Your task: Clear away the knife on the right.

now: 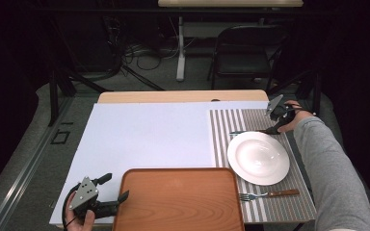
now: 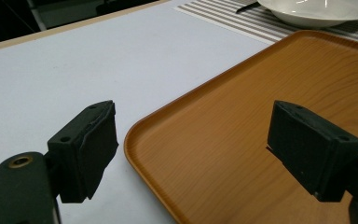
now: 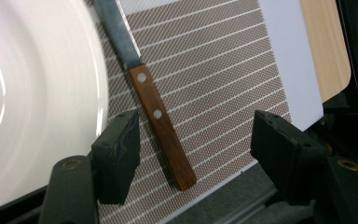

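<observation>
The right gripper (image 1: pixel 275 120) sits at the far right corner of the table, over the far end of the striped placemat (image 1: pixel 265 204), with its jaws spread wide and holding nothing. In the right gripper view the wooden-handled knife (image 3: pixel 156 112) lies flat on the placemat (image 3: pixel 214 70) between those open jaws, closer to the left jaw than to the right one; its handle with two rivets points toward the camera and its steel blade runs away along the rim of the white plate (image 3: pixel 32 93). The knife appears to lie just beside the plate's edge; whether the blade touches the rim cannot be told. In the high view the knife (image 1: pixel 250 131) lies just beyond the plate (image 1: pixel 258 158), and a fork (image 1: pixel 268 194) with a wooden handle lies on the near side of the plate, both on the placemat. The left gripper (image 1: pixel 111 192) is at the near left corner of the table, held in the person's hand (image 1: pixel 79 219), its jaws also spread apart and empty. In the left gripper view one jaw hangs over the white table cover (image 2: pixel 74 60) and the other over the wooden tray (image 2: pixel 242 116), so the tray's rounded corner lies between them.
</observation>
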The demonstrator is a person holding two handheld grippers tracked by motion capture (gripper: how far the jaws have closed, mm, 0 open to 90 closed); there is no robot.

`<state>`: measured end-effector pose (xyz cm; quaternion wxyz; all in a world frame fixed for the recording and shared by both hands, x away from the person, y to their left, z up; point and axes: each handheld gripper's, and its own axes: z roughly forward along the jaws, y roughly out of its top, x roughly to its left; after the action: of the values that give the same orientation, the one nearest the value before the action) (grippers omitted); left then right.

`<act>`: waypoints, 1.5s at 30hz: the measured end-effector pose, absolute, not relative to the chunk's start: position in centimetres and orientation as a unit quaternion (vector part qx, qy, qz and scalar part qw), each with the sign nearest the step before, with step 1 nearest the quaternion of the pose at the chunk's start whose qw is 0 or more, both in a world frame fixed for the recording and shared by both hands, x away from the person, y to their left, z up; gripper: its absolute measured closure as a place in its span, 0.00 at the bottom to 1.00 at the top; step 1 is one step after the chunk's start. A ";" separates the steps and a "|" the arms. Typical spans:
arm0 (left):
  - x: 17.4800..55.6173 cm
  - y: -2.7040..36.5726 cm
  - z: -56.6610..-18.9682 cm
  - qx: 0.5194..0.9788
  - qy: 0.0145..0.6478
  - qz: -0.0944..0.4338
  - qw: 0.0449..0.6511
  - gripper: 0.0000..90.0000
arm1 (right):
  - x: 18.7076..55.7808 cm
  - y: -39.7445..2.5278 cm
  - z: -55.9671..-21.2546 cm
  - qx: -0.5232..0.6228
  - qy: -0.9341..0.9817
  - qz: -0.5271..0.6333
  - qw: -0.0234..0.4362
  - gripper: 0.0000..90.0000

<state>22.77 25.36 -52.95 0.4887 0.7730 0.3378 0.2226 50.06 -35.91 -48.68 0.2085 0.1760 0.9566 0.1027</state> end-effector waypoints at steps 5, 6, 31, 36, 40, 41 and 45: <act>22.7 25.4 -52.9 0.772 0.340 0.223 0.489 0.18 | 50.0 -35.7 -48.8 0.129 0.967 0.070 0.209 0.39; 22.8 25.4 -53.0 0.772 0.339 0.222 0.490 0.18 | 50.0 -35.6 -48.8 0.119 0.969 0.060 0.209 0.39; 22.7 25.5 -52.9 0.772 0.339 0.222 0.490 0.18 | 50.1 -34.8 -49.7 0.115 0.972 0.001 0.206 0.52; 22.7 25.5 -53.0 0.772 0.339 0.221 0.490 0.18 | 50.3 -34.6 -49.9 0.099 0.974 -0.001 0.203 0.55; 22.8 25.4 -53.0 0.773 0.339 0.219 0.490 0.18 | 50.3 -34.5 -50.3 0.087 0.977 -0.004 0.196 0.56; 22.8 25.4 -53.0 0.772 0.339 0.221 0.490 0.18 | 50.4 -34.4 -50.4 0.083 0.977 -0.005 0.195 0.57; 22.8 25.4 -53.1 0.772 0.341 0.220 0.489 0.18 | 50.2 -34.3 -50.9 0.083 0.978 -0.010 0.191 0.60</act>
<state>22.82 25.37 -53.07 0.4894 0.7720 0.3405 0.2204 50.22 -34.28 -50.87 0.1911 0.0831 0.9780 -0.0097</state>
